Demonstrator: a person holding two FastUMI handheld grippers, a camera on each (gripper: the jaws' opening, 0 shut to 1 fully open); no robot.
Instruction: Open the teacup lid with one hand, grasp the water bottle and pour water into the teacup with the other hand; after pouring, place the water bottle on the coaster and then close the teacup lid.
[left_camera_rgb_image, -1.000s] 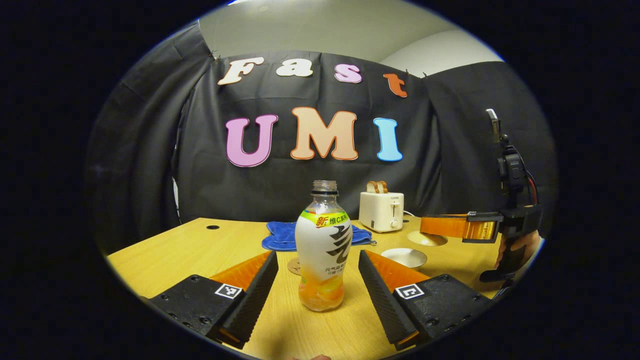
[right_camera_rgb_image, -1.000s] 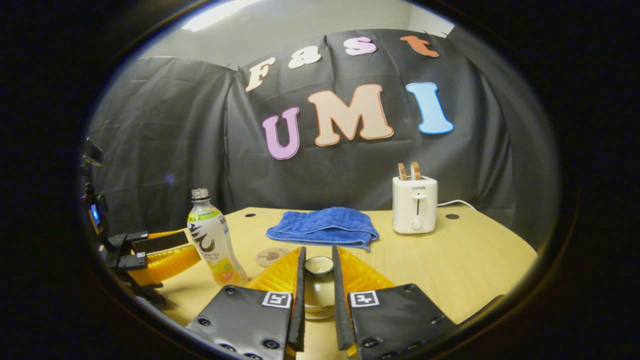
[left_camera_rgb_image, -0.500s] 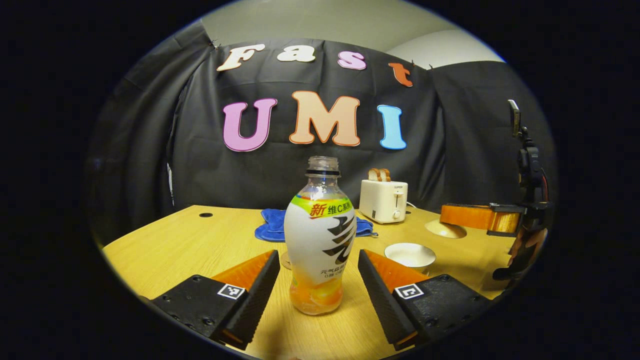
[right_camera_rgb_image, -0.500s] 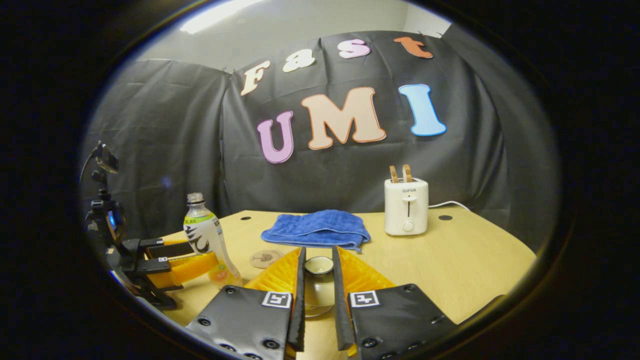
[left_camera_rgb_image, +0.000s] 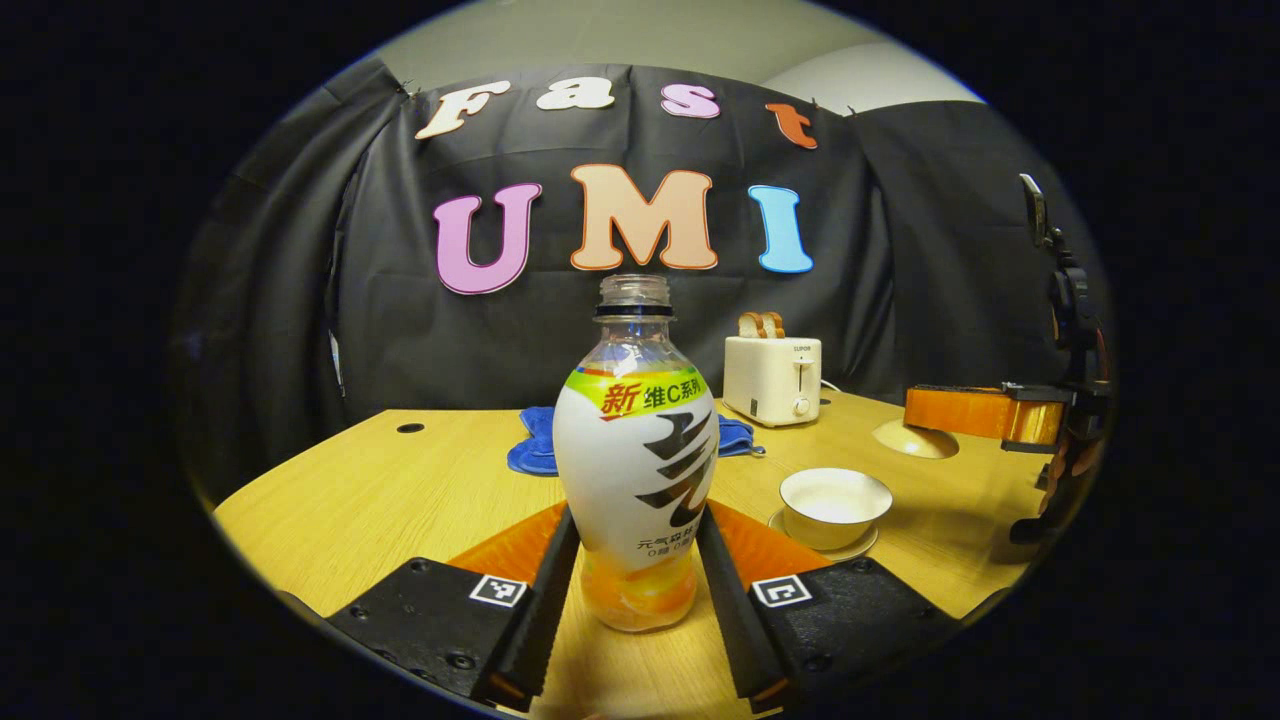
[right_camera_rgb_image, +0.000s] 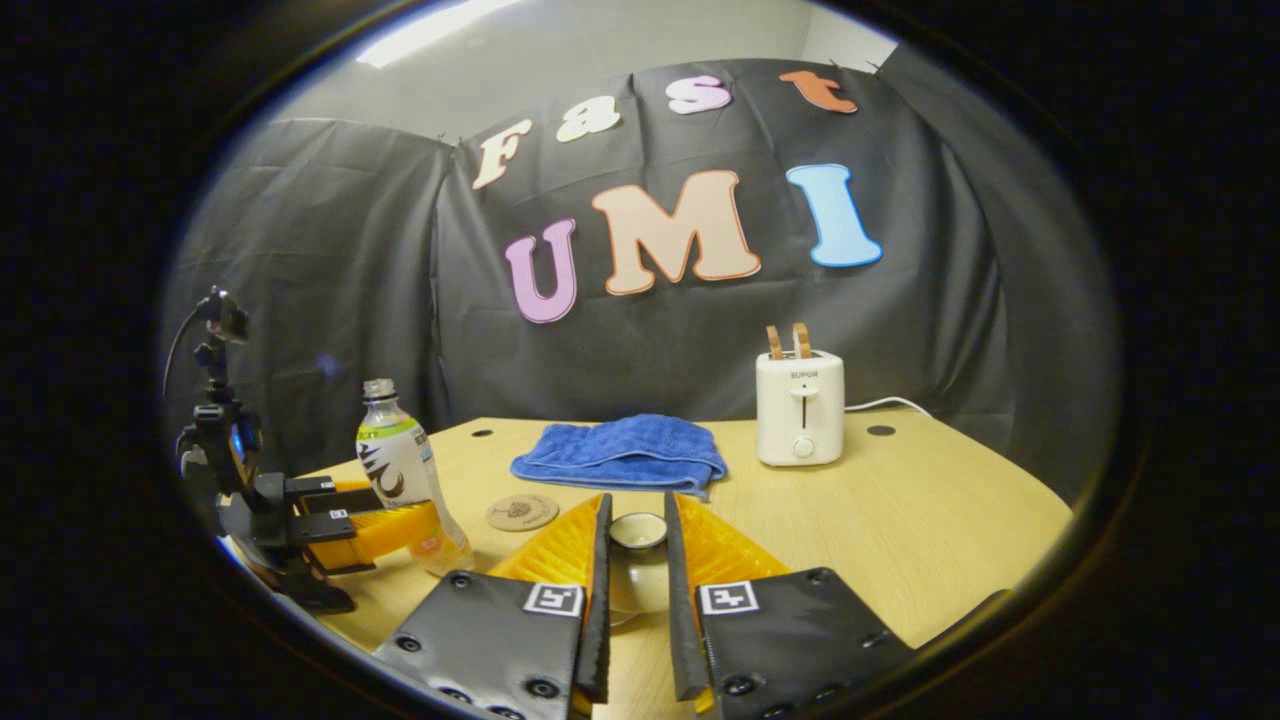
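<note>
Water bottle stands upright on the wooden desk, open neck up, left hand-held gripper clamped round its lower body. Right hand-held gripper grasps the teacup lid, raised beside the uncovered teacup.

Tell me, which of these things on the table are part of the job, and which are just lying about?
Part of the job:
water bottle, gripped by the left gripper
teacup, open
teacup lid, held by the right gripper
coaster

Just lying about:
blue towel
toaster
</note>
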